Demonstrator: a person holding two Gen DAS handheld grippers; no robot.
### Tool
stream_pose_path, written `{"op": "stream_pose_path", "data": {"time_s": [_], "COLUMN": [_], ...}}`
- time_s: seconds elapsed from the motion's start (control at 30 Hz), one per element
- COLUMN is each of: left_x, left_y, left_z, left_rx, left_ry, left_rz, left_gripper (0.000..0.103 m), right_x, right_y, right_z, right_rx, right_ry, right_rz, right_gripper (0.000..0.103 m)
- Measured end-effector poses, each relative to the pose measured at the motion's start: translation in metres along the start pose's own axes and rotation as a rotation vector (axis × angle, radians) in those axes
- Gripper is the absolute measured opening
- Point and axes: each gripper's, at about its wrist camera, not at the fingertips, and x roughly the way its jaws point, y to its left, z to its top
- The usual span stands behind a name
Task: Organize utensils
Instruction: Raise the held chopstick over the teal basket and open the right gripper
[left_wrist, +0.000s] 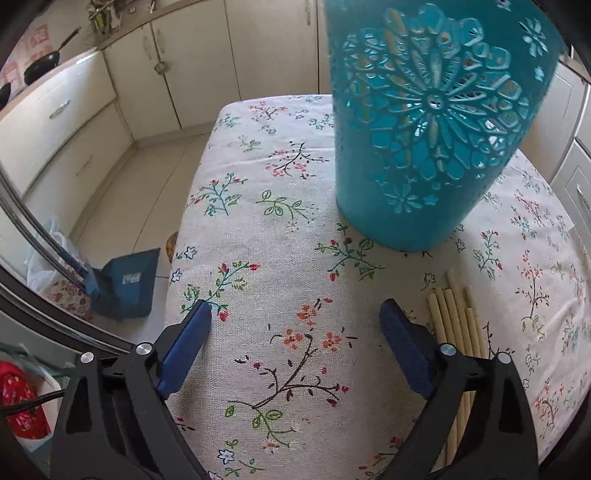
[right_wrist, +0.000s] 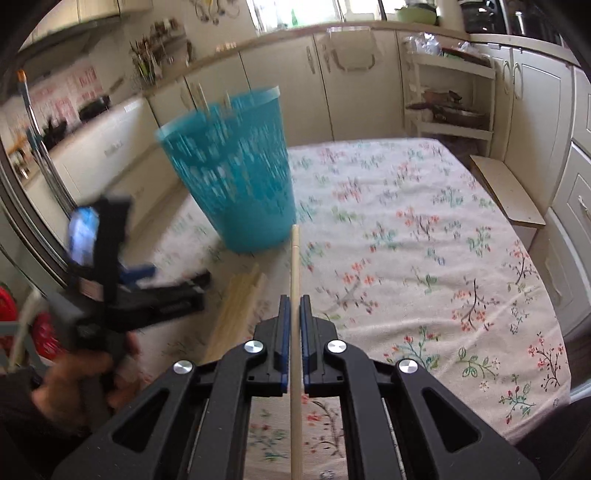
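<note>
— Cream kitchen cabinets ring a table (right_wrist: 424, 229) under a floral cloth. Where are the grippers?
— Left gripper (left_wrist: 295, 325) hovers low with its jaws spread wide and nothing between them, short of the teal holder (left_wrist: 424, 147). Right gripper (right_wrist: 294, 314) is clamped on one chopstick (right_wrist: 294, 266).
— Which way does it point?
— Lengthwise along the fingers, tip toward the teal holder's base. Pale sticks show through the holder's cutouts. More chopsticks (left_wrist: 456, 325) lie bundled just before the holder.
</note>
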Motion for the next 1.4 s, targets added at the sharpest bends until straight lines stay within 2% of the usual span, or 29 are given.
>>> {"op": "stream_pose_path", "data": {"time_s": [0.17, 0.37, 0.5, 0.6, 0.7, 0.77, 0.9, 0.97, 1.07, 1.1, 1.27, 1.33, 1.4], "left_x": [0.001, 0.000, 0.001, 0.001, 0.001, 0.001, 0.001, 0.001, 0.002, 0.002, 0.002, 0.002, 0.002], "left_y": [0.000, -0.001, -0.003, -0.003, -0.003, -0.003, -0.005, -0.006, -0.007, -0.007, -0.006, -0.006, -0.005], "left_z": [0.001, 0.001, 0.001, 0.001, 0.001, 0.001, 0.002, 0.002, 0.003, 0.003, 0.004, 0.004, 0.004], "left_rx": [-0.002, 0.000, 0.002, 0.001, 0.001, 0.001, 0.006, 0.006, 0.005, 0.005, 0.000, 0.000, 0.001], "left_ry": [0.006, 0.007, 0.007, 0.007, 0.007, 0.007, 0.007, 0.008, 0.008, 0.009, 0.010, 0.010, 0.009], "left_rz": [0.001, -0.003, -0.004, -0.004, -0.003, -0.003, -0.007, -0.008, -0.008, -0.007, -0.004, -0.004, -0.005], "left_gripper": [0.093, 0.093, 0.094, 0.094, 0.094, 0.094, 0.094, 0.094, 0.094, 0.094, 0.095, 0.095, 0.095], "right_x": [-0.033, -0.067, -0.062, -0.035, 0.006, 0.036, 0.057, 0.056, 0.046, 0.040, 0.010, -0.005, -0.010], "right_y": [0.002, 0.028, 0.050, 0.059, 0.059, 0.059, 0.056, 0.054, 0.049, 0.047, 0.030, 0.021, 0.012], "right_z": [0.035, 0.112, 0.159, 0.184, 0.196, 0.194, 0.177, 0.169, 0.154, 0.149, 0.125, 0.105, 0.086], "right_rx": [0.058, 0.037, 0.026, 0.051, 0.076, 0.067, 0.024, 0.012, -0.002, -0.007, -0.019, -0.026, -0.030], "right_ry": [-0.119, -0.343, -0.496, -0.548, -0.521, -0.464, -0.388, -0.371, -0.357, -0.355, -0.361, -0.351, -0.322], "right_rz": [0.127, 0.249, 0.271, 0.248, 0.207, 0.170, 0.141, 0.136, 0.132, 0.129, 0.118, 0.090, 0.045], "right_gripper": [0.006, 0.006, 0.006, 0.006, 0.006, 0.006, 0.006, 0.007, 0.014, 0.018, 0.024, 0.026, 0.036]}}
